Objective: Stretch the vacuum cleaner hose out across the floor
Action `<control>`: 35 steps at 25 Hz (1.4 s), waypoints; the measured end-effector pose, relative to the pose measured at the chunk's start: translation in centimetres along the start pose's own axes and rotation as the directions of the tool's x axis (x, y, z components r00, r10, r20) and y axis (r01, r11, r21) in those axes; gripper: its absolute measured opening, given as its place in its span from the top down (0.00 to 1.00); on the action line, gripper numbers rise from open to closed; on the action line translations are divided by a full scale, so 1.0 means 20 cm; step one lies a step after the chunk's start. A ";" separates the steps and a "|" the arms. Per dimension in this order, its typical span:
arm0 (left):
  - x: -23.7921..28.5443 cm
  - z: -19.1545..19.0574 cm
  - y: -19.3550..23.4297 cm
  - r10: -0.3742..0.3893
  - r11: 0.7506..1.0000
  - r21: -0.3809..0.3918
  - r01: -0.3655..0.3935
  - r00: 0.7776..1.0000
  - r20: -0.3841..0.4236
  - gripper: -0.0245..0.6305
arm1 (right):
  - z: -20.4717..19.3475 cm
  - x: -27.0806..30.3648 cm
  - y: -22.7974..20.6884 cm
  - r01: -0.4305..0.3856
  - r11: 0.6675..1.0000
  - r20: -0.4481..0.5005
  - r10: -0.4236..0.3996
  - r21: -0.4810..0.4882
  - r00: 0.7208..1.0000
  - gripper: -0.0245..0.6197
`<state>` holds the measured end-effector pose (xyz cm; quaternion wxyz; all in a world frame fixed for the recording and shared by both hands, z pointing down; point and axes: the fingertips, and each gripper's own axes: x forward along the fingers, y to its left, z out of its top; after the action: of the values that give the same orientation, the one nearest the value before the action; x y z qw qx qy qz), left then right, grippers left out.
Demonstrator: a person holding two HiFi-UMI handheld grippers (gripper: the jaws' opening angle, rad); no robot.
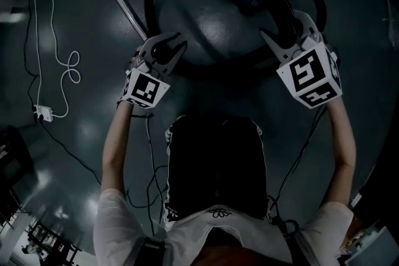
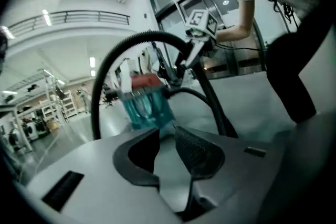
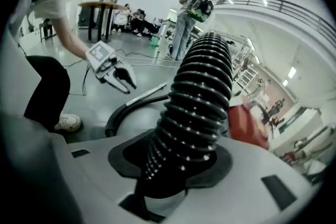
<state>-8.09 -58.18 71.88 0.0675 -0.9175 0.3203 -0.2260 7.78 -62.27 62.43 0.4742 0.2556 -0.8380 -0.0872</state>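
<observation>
The right gripper (image 3: 185, 161) is clamped on the ribbed black hose (image 3: 202, 92), which rises between its jaws and runs on to the red vacuum cleaner (image 3: 248, 124). The left gripper (image 2: 167, 136) stands narrowly apart with only floor (image 2: 247, 97) showing between its jaws. In the head view the hose loops over the floor, with a metal tube (image 1: 124, 4) lying beside the loop.

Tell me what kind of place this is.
Probably a large public or institutional hall with an atrium: a railed upper gallery curves overhead, tall glass doors stand behind, and the glossy grey floor spreads wide, with metal storage racks at one side.
</observation>
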 end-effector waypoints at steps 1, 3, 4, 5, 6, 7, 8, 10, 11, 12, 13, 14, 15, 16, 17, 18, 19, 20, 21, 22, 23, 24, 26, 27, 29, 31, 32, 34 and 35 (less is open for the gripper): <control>-0.09 0.23 0.15 0.054 0.999 0.002 -0.054 0.998 0.034 0.81 | 0.12 -0.11 -0.09 0.013 0.999 -0.016 -0.014 -0.053 1.000 0.65; -0.28 0.65 0.42 0.132 0.990 0.034 -0.135 0.988 0.085 0.81 | 0.35 -0.33 -0.24 0.043 0.984 -0.057 -0.054 -0.172 0.997 0.67; -0.38 0.85 0.52 0.155 0.985 0.059 -0.161 0.983 0.097 0.81 | 0.45 -0.45 -0.31 0.057 0.972 -0.078 -0.077 -0.228 0.994 0.68; -0.49 1.03 0.60 0.172 0.980 0.082 -0.181 0.980 0.101 0.81 | 0.54 -0.56 -0.37 0.068 0.958 -0.097 -0.098 -0.278 0.990 0.69; -0.59 1.21 0.66 0.185 0.976 0.101 -0.195 0.977 0.103 0.81 | 0.62 -0.68 -0.43 0.077 0.940 -0.115 -0.121 -0.331 0.986 0.69; -0.70 1.38 0.72 0.193 0.972 0.117 -0.204 0.976 0.103 0.81 | 0.71 -0.79 -0.50 0.086 0.916 -0.133 -0.149 -0.392 0.980 0.71; -0.80 1.55 0.78 0.197 0.970 0.128 -0.209 0.975 0.101 0.81 | 0.79 -0.91 -0.57 0.093 0.888 -0.148 -0.177 -0.451 0.973 0.71; -1.00 1.88 0.87 0.193 0.968 0.141 -0.206 0.976 0.102 0.81 | 0.97 -1.14 -0.72 0.099 0.843 -0.166 -0.218 -0.529 0.962 0.73; -1.08 2.03 0.91 0.185 0.970 0.141 -0.198 0.977 0.103 0.81 | 1.06 -1.26 -0.80 0.105 0.827 -0.169 -0.234 -0.552 0.957 0.73; -1.16 2.17 0.95 0.175 0.973 0.136 -0.188 0.979 0.104 0.81 | 1.15 -1.38 -0.87 0.114 0.815 -0.167 -0.250 -0.569 0.954 0.74; -1.23 2.30 0.97 0.164 0.975 0.131 -0.177 0.981 0.107 0.81 | 1.24 -1.49 -0.94 0.125 0.806 -0.163 -0.264 -0.579 0.951 0.74; -1.29 2.41 0.98 0.151 0.978 0.130 -0.165 0.982 0.114 0.81 | 1.33 -1.60 -1.00 0.135 0.800 -0.156 -0.274 -0.584 0.949 0.74; -1.33 2.53 0.97 0.134 0.979 0.141 -0.150 0.984 0.119 0.81 | 1.40 -1.71 -1.04 0.144 0.794 -0.148 -0.281 -0.590 0.948 0.74; -1.37 2.63 0.95 0.112 0.979 0.157 -0.131 0.986 0.123 0.81 | 1.47 -1.81 -1.07 0.152 0.787 -0.138 -0.288 -0.598 0.948 0.74; -1.41 2.74 0.93 0.088 0.980 0.165 -0.109 0.988 0.129 0.80 | 1.52 -1.91 -1.09 0.162 0.777 -0.125 -0.295 -0.608 0.947 0.74; -1.44 2.84 0.91 0.062 0.983 0.161 -0.085 0.988 0.139 0.80 | 1.57 -2.01 -1.11 0.176 0.766 -0.111 -0.306 -0.619 0.945 0.74; -1.47 2.94 0.88 0.037 0.986 0.157 -0.061 0.987 0.154 0.80 | 1.62 -2.10 -1.12 0.192 0.751 -0.095 -0.320 -0.632 0.943 0.74; -1.50 3.05 0.86 0.015 0.986 0.164 -0.043 0.985 0.170 0.79 | 1.66 -2.19 -1.14 0.208 0.734 -0.078 -0.335 -0.647 0.939 0.74; -1.54 3.14 0.83 -0.004 0.982 0.187 -0.031 0.983 0.184 0.76 | 1.70 -2.28 -1.15 0.224 0.716 -0.060 -0.349 -0.661 0.935 0.74; -1.57 3.22 0.81 -0.024 0.976 0.217 -0.019 0.981 0.194 0.73 | 1.74 -2.37 -1.16 0.240 0.698 -0.043 -0.362 -0.675 0.931 0.74; -1.61 3.30 0.78 -0.051 0.971 0.240 0.001 0.978 0.201 0.70 | 1.77 -2.45 -1.16 0.257 0.680 -0.024 -0.374 -0.686 0.927 0.74; -1.64 3.38 0.74 -0.091 0.969 0.245 0.039 0.974 0.207 0.68 | 1.82 -2.53 -1.16 0.273 0.664 -0.004 -0.384 -0.696 0.923 0.74; -1.73 3.52 0.63 -0.202 0.970 0.185 0.160 0.951 0.234 0.68 | 1.90 -2.69 -1.14 0.304 0.631 0.042 -0.394 -0.714 0.918 0.74; -1.78 3.59 0.57 -0.263 0.963 0.135 0.234 0.928 0.263 0.68 | 1.94 -2.77 -1.13 0.317 0.612 0.065 -0.397 -0.724 0.916 0.74; -1.87 3.71 0.43 -0.391 0.917 0.042 0.397 0.869 0.304 0.68 | 2.02 -2.92 -1.09 0.348 0.571 0.112 -0.407 -0.743 0.907 0.74; -1.96 3.80 0.30 -0.507 0.843 -0.014 0.538 0.802 0.315 0.68 | 2.09 -3.07 -1.06 0.392 0.529 0.164 -0.426 -0.752 0.890 0.74; -2.00 3.85 0.24 -0.548 0.810 -0.026 0.586 0.771 0.324 0.68 | 2.13 -3.14 -1.04 0.417 0.509 0.191 -0.437 -0.753 0.879 0.74; -2.06 3.93 0.15 -0.598 0.762 -0.031 0.646 0.722 0.347 0.68 | 2.21 -3.26 -1.02 0.468 0.472 0.243 -0.462 -0.747 0.853 0.74; -2.08 3.96 0.13 -0.612 0.744 -0.036 0.668 0.701 0.367 0.68 | 2.25 -3.31 -1.02 0.493 0.456 0.266 -0.474 -0.741 0.839 0.74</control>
<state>-2.03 -36.10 -14.73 -0.0392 -0.9978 -0.0179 -0.0498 4.89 -50.15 -19.22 0.4828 0.2467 -0.6095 -0.5784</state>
